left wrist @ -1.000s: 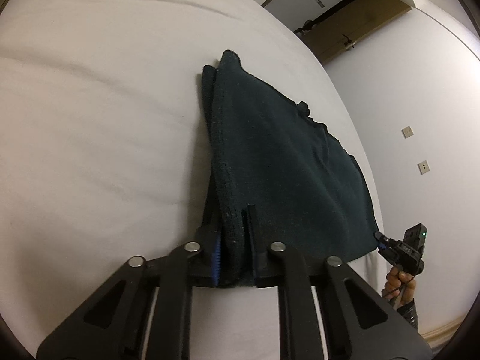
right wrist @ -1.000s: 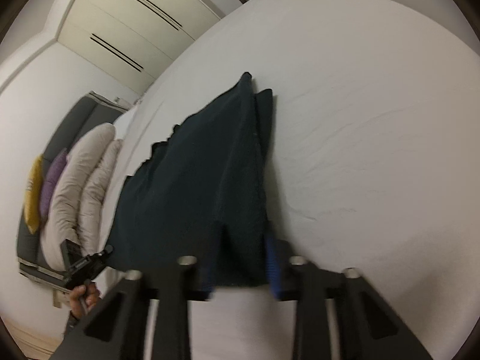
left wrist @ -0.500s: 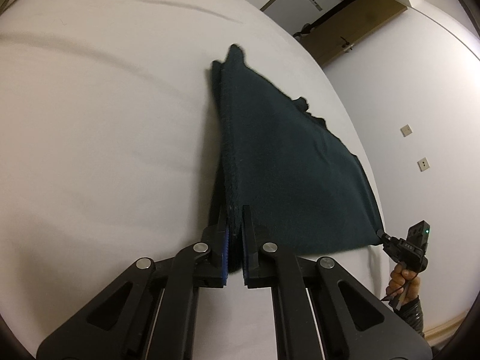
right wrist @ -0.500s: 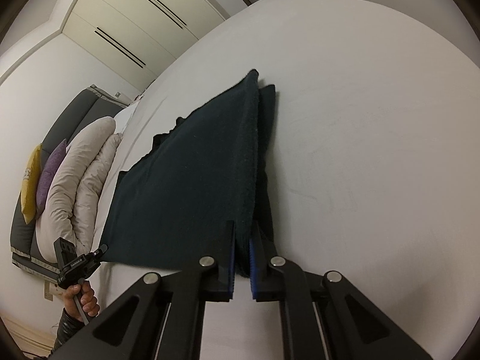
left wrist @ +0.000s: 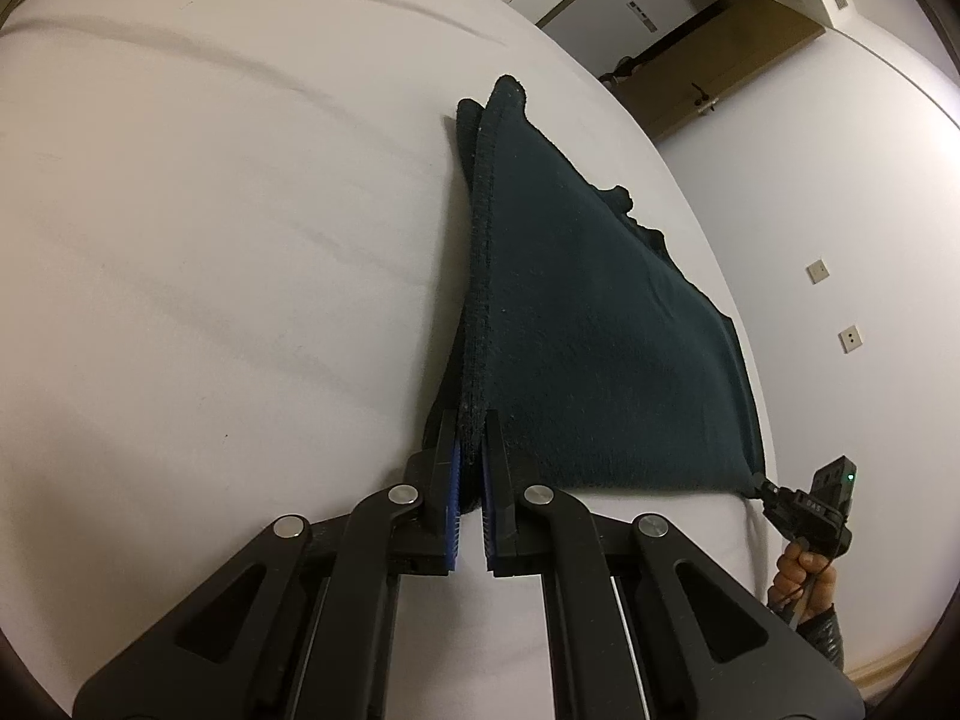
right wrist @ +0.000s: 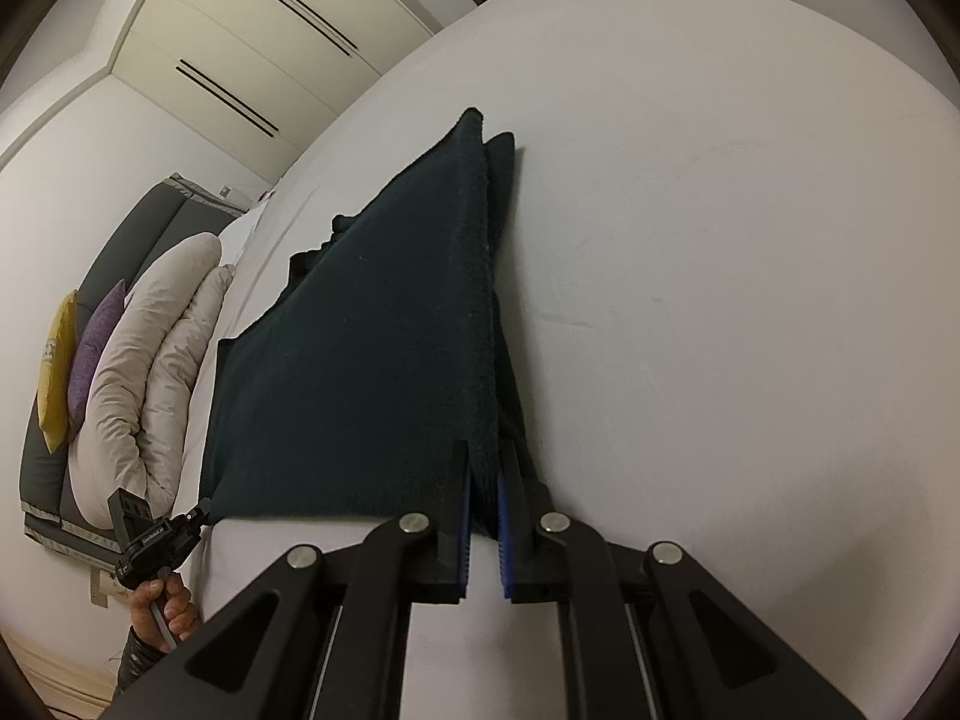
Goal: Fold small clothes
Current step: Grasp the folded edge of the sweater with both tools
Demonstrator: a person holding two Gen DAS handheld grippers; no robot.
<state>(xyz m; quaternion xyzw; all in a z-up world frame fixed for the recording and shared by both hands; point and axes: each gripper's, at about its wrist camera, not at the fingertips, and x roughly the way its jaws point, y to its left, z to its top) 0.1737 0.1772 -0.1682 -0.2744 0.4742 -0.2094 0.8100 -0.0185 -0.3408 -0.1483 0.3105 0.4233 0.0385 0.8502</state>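
Now the dark green cloth (left wrist: pixel 606 324) lies on the white bed (left wrist: pixel 210 252), its near edge lifted and stretched taut between two corners. On the left corner, the left gripper (left wrist: pixel 471 438) has its jaws pressed together, pinching the thick hemmed edge. On the right corner, the right gripper (right wrist: pixel 483 468) has its jaws pinching the cloth (right wrist: pixel 372 348) as well, blue pads on either side. From the left wrist view, the right hand (left wrist: pixel 804 570) shows at the far corner, gripping its handle. From the right wrist view, the left hand (right wrist: pixel 162 600) shows likewise. Beyond the bed sit a folded beige duvet (right wrist: pixel 150 372), purple and yellow cushions (right wrist: pixel 90 348) and a pale wardrobe (right wrist: pixel 252 42).
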